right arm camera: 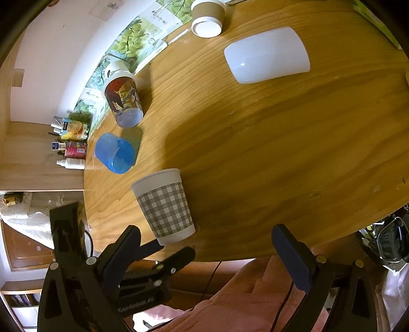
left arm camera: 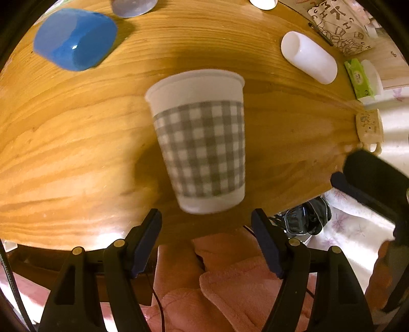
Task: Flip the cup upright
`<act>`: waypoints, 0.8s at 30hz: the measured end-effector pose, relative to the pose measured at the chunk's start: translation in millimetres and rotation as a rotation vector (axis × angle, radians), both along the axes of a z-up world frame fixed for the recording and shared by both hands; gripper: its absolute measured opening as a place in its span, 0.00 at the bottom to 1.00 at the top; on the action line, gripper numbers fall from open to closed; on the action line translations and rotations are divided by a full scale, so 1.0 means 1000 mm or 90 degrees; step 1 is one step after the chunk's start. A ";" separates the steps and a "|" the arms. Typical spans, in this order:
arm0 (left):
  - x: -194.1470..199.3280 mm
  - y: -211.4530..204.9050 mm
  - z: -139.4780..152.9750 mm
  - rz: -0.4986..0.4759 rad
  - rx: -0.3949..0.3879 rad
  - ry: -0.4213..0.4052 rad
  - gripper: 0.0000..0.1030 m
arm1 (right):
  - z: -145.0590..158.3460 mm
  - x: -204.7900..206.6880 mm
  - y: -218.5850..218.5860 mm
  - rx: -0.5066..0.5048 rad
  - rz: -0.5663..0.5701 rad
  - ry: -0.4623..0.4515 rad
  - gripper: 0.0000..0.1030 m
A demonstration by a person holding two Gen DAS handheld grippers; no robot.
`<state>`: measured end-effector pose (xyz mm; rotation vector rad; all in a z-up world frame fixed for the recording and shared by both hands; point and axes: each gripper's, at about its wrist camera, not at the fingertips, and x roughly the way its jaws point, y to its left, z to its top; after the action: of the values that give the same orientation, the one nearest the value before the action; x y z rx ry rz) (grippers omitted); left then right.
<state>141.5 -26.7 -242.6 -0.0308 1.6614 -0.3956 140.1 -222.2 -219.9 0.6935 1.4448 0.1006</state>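
Note:
A white paper cup with a grey checked band [left arm camera: 202, 143] stands on the wooden table [left arm camera: 76, 153] near its front edge, wide rim on the table, base toward the camera. It also shows in the right wrist view [right arm camera: 165, 206]. My left gripper [left arm camera: 207, 224] is open, its fingers just short of the cup's base, one on each side, not touching. My right gripper [right arm camera: 207, 247] is open and empty, right of the cup at the table's front edge.
A blue cup [left arm camera: 74, 38] lies on its side at the back left. A white cup [left arm camera: 309, 57] lies at the back right. A printed cup [right arm camera: 124, 102] and a brown paper cup [right arm camera: 208, 16] stand farther back. Papers and small boxes sit by the table's edges.

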 end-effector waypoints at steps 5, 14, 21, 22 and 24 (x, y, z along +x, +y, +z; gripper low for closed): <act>-0.011 0.023 0.008 0.012 -0.007 -0.022 0.74 | -0.001 0.000 0.013 -0.004 0.011 -0.008 1.00; -0.032 0.070 0.036 0.048 0.007 -0.166 0.74 | -0.002 -0.004 0.036 -0.019 0.021 -0.041 1.00; -0.039 0.100 0.051 0.070 0.016 -0.251 0.74 | 0.000 0.000 0.050 -0.048 0.026 -0.074 1.00; -0.041 0.106 0.054 0.073 0.016 -0.264 0.74 | 0.001 0.001 0.052 -0.050 0.028 -0.079 1.00; -0.043 0.109 0.058 0.078 0.017 -0.291 0.74 | 0.002 0.004 0.057 -0.057 0.034 -0.091 1.00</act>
<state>98.6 82.0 -184.3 -0.0202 1.2062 -0.2619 144.5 -165.3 -218.1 0.5633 1.3229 0.1230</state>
